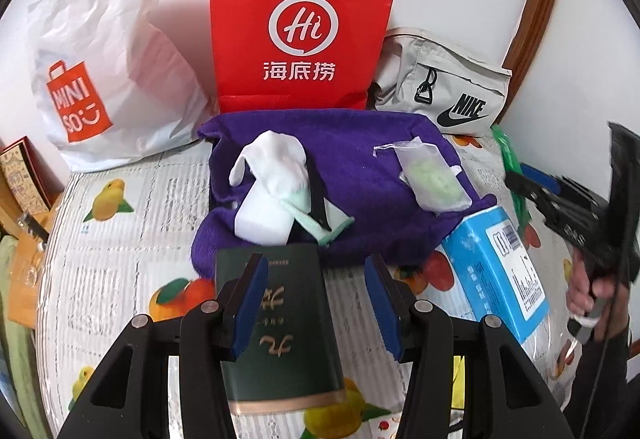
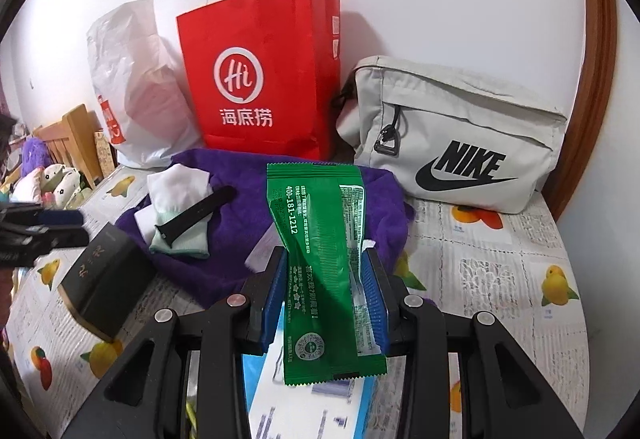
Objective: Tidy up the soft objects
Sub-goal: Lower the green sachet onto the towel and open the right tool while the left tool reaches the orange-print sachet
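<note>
Fruit-print cloth (image 1: pixel 120 239) under purple towel (image 1: pixel 360 143)

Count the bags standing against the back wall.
3. The white Miniso plastic bag is on the left, the red paper bag in the middle, and the beige Nike pouch on the right. Nothing visibly hides a fourth.

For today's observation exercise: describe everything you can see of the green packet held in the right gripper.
The green packet is a flat, glossy plastic sachet with crimped ends, white printed text and a round emblem near its lower end. It stands roughly upright, slightly twisted and creased, pinched between the blue jaws of the right gripper, above a blue box and in front of the purple towel.
</note>
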{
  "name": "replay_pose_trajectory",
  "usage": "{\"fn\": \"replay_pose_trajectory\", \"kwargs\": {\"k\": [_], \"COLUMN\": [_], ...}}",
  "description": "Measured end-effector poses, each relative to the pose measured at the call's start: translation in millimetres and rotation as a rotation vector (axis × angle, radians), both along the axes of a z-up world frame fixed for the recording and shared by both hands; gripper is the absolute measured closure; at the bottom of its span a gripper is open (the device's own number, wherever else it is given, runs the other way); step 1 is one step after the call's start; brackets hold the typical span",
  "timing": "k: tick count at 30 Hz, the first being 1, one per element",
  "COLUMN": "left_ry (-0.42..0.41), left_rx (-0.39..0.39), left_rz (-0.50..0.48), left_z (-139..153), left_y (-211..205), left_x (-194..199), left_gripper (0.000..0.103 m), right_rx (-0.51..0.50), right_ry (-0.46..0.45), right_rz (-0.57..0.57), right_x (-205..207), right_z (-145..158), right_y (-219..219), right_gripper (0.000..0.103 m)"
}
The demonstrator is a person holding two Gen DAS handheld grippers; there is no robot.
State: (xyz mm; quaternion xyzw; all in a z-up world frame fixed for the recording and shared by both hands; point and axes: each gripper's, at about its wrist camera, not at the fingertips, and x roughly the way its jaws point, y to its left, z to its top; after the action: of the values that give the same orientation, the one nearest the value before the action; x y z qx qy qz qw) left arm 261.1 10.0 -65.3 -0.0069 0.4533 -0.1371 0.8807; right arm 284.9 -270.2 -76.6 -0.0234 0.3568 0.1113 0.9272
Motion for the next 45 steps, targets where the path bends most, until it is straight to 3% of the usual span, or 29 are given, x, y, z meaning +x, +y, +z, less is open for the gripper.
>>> {"fn": "replay_pose_trajectory", "kwargs": {"k": [15,27,45], "left_ry": [0.006,0.018,0.14], "left_rx": [0.01,0.056,0.009], "left_rz": [-0.039,-0.133,-0.231], "left_z": [-5.3,-18.6,-63.0], "left_y": [-1.8,-7.1,-29.1], "left_x": [-45.5,-89.7,-108.9], "left_gripper": [0.055,0.055,0.052], "right_rx": [-0.009,-0.025,-0.065], "right_ry": [0.069,0.144,0.218], "right_rz": [0.042,0.059,0.104], "right_x": [45.6,74.3,119.2], "right_z": [-8.7,-30.0,-47.1], "right_y": [16.7,29.2,55.6], "right_gripper": [0.065,0.064,0.062]}}
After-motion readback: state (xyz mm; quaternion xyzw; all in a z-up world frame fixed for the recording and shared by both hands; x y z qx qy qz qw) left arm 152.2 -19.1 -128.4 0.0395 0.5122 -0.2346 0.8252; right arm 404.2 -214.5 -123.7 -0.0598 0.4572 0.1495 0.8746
